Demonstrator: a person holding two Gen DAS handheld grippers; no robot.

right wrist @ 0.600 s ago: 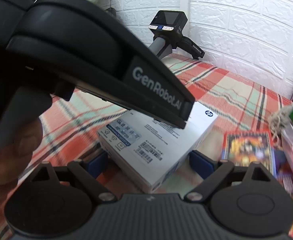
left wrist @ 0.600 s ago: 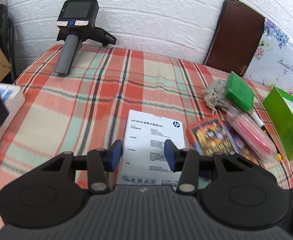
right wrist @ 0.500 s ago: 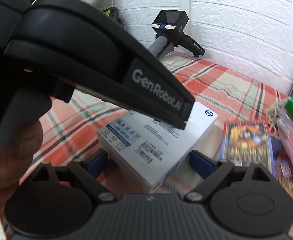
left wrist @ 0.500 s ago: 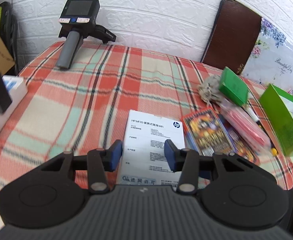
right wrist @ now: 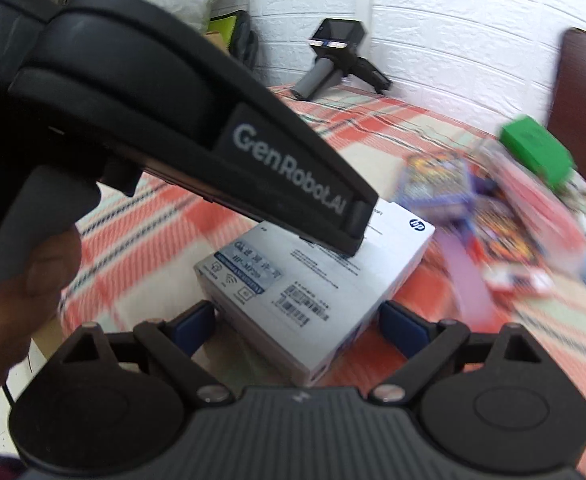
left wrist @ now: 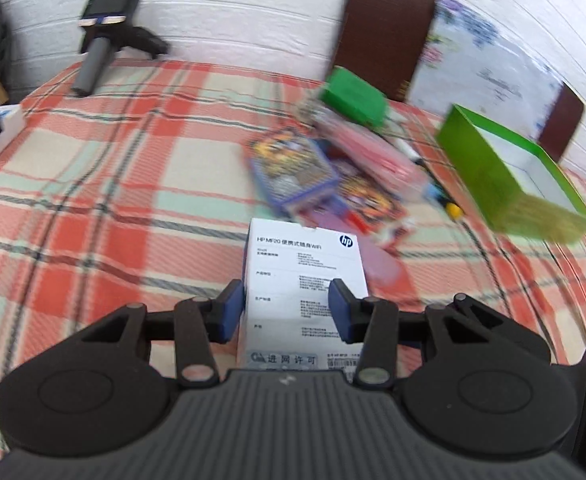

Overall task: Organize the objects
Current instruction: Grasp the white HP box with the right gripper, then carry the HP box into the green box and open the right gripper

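Gripping white HP box (left wrist: 305, 280); right view shows its barcode side.

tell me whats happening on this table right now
A person is tidying a plaid-covered table with two handheld grippers. The left gripper has its jaws closed on a white HP box. The right gripper is open, its jaws either side of the same box. Cards and a green box lie beyond.

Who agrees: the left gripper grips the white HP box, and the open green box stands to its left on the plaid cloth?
Not quite. The left gripper does grip the white HP box, but the open green box stands to its right on the plaid cloth, not its left. The left wrist view shows this.
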